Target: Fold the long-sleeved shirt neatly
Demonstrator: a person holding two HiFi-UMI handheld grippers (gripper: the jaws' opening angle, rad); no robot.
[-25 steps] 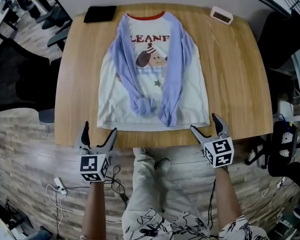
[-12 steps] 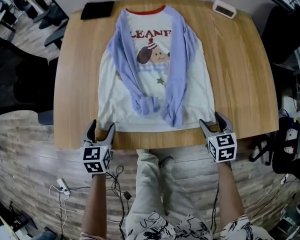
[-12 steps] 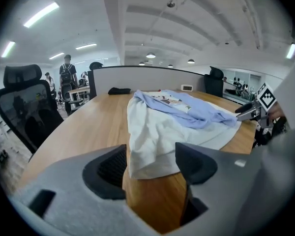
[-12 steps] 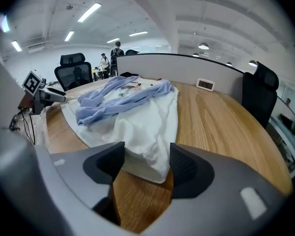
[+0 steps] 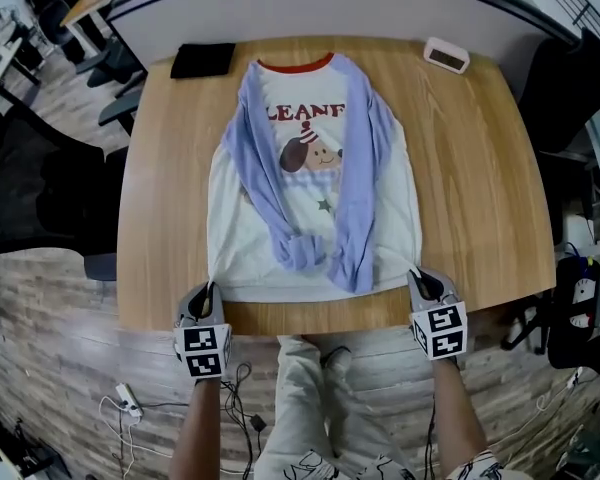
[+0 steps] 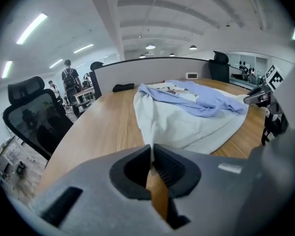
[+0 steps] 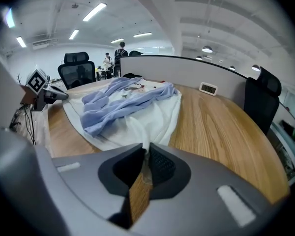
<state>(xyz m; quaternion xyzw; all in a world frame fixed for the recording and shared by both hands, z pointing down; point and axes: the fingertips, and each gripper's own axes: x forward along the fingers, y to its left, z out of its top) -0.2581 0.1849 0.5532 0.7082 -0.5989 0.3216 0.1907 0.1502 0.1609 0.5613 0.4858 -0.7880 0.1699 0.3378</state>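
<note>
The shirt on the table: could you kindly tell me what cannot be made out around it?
- Print on the shirt: head view, ends covered by purple sleeves.
- White device: all views, display too small.
- Black object: head view, too dark to identify.
- Hem held in the left hand-held gripper and right hand-held gripper, both just closed: gripper views, depth hidden by jaws.

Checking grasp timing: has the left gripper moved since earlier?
Yes. The left gripper came forward from the near edge of the table to a hem corner of the shirt, jaws just closing on it.
</note>
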